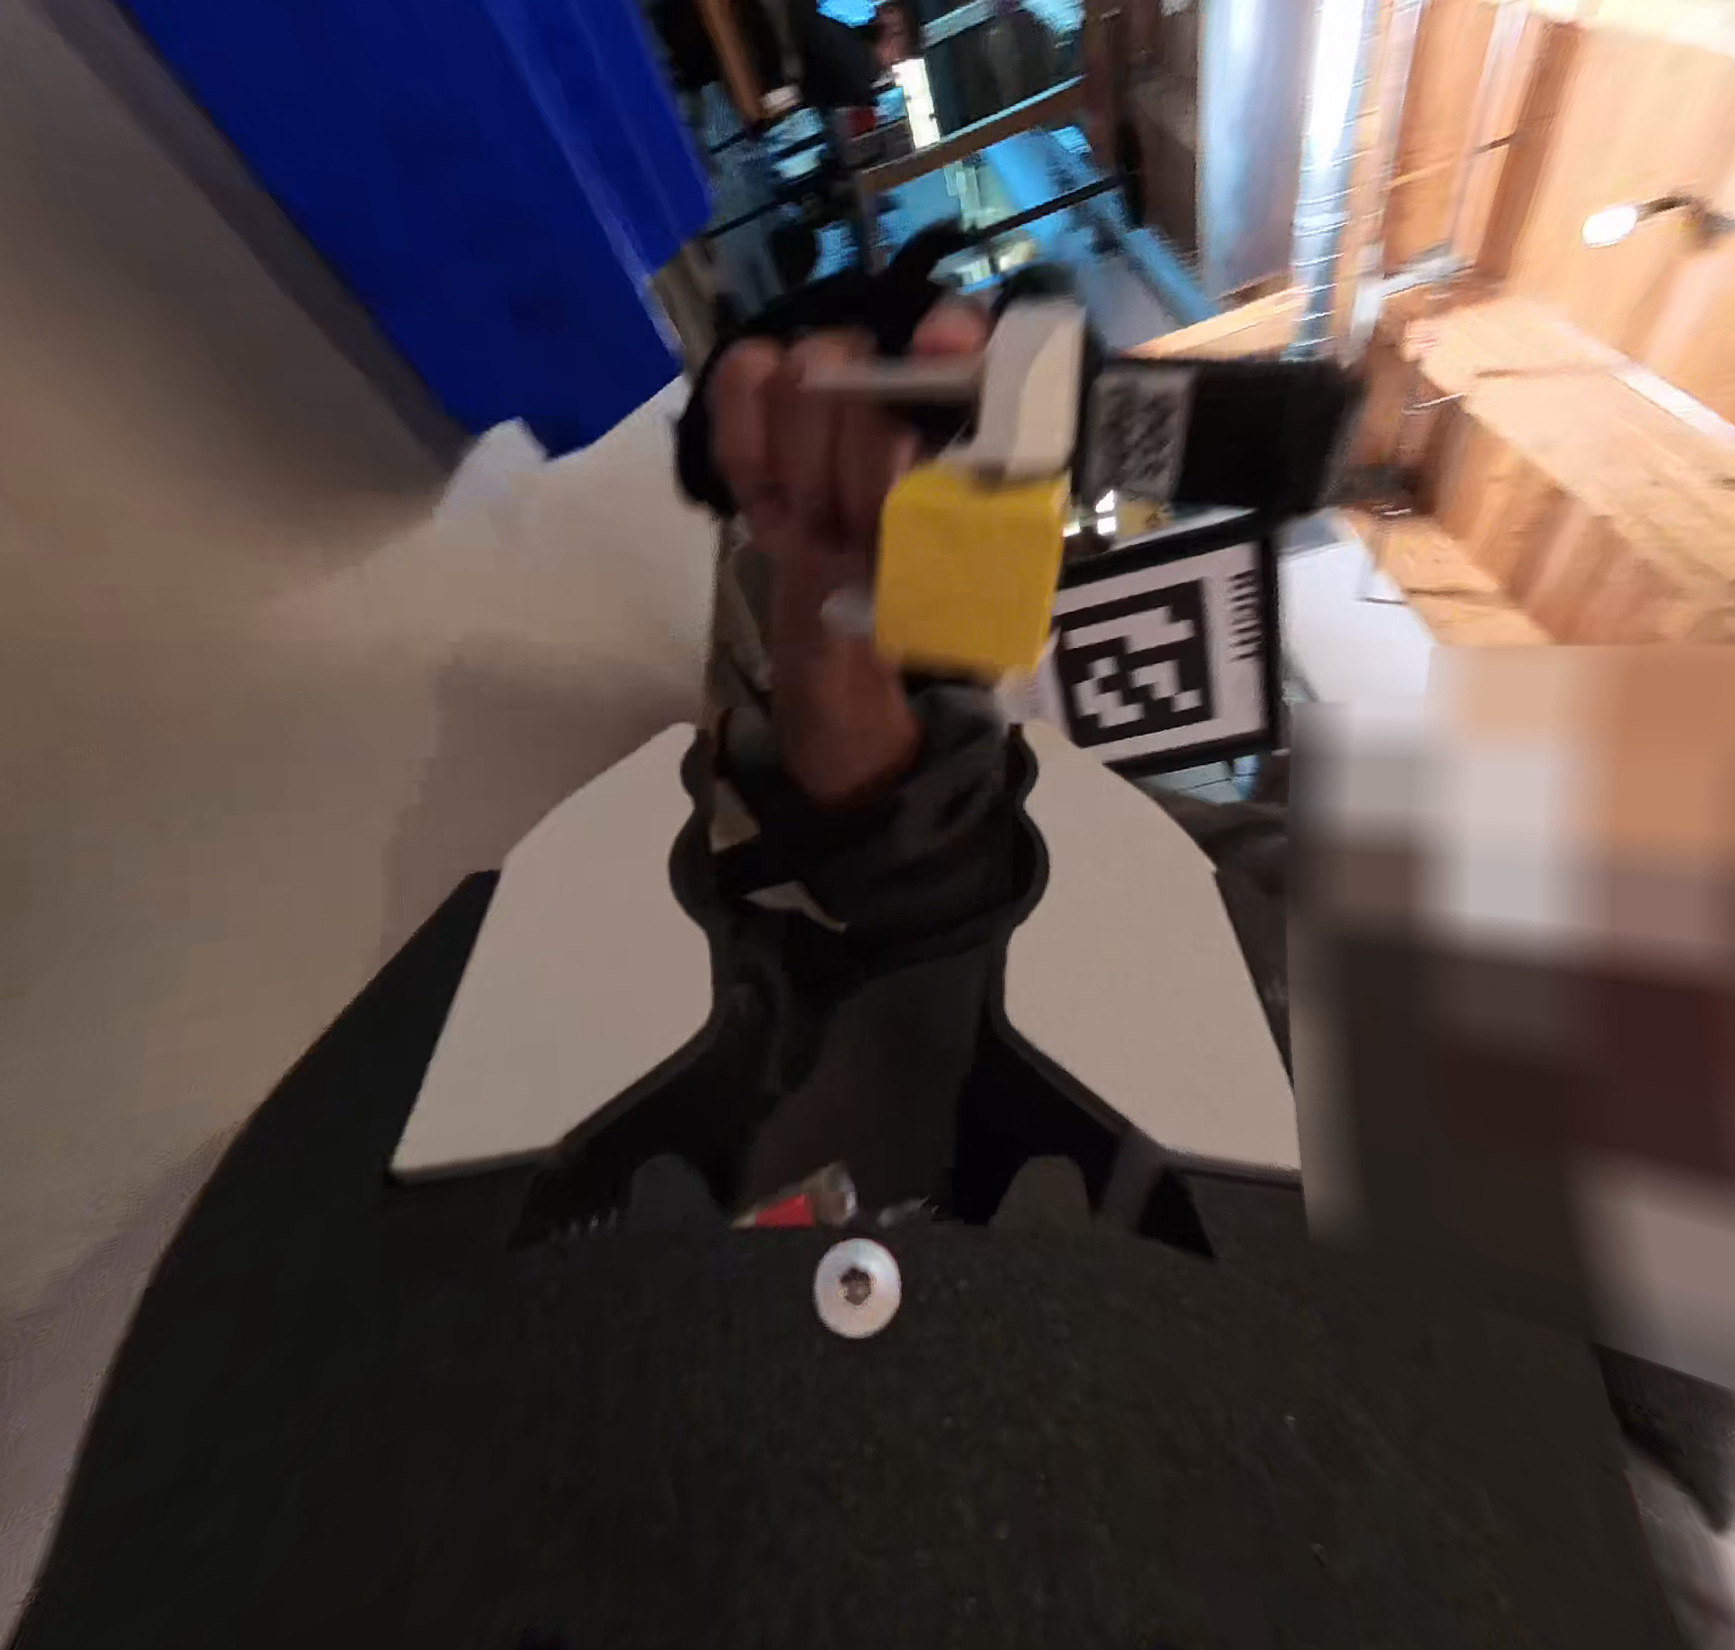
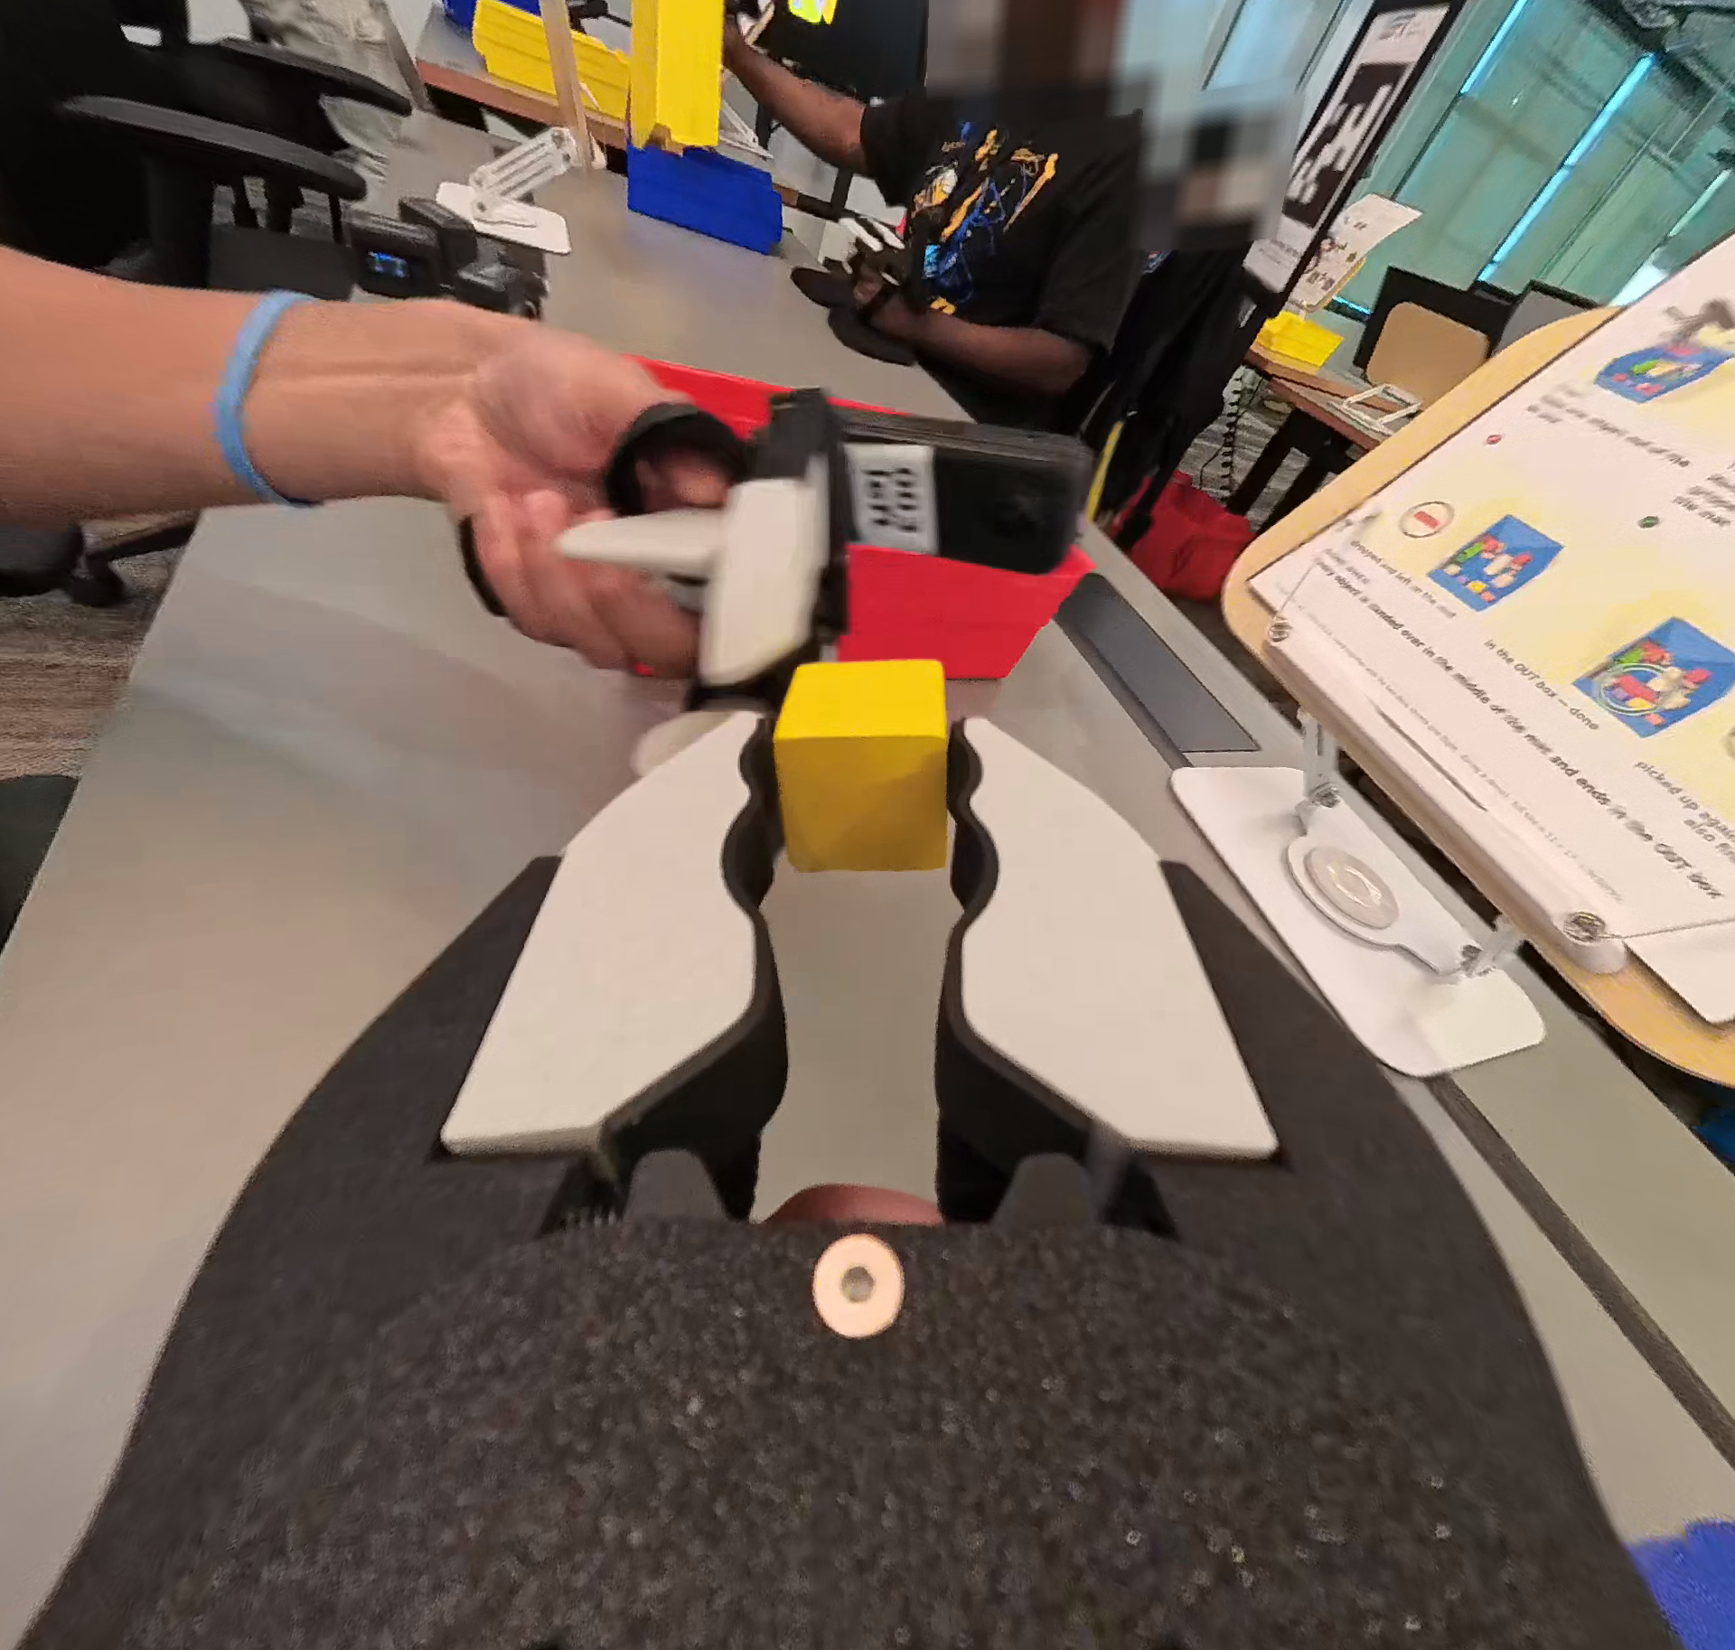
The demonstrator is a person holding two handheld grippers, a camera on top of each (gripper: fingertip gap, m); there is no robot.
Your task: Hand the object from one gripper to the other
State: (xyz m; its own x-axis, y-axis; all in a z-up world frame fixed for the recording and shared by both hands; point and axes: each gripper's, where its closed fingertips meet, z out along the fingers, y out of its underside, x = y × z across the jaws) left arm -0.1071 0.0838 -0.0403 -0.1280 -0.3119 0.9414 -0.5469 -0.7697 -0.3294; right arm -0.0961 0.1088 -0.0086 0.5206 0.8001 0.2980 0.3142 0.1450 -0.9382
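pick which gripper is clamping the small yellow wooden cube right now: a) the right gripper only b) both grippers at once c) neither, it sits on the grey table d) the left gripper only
a: in the right wrist view the small yellow wooden cube sits pinched between the right gripper fingers, while the left gripper has its fingers spread with no cube between them.

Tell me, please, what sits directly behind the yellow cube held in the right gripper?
Behind the yellow cube are the left gripper, the hand holding it, and a red bin. The gripper covers part of the bin, and its contents cannot be seen.
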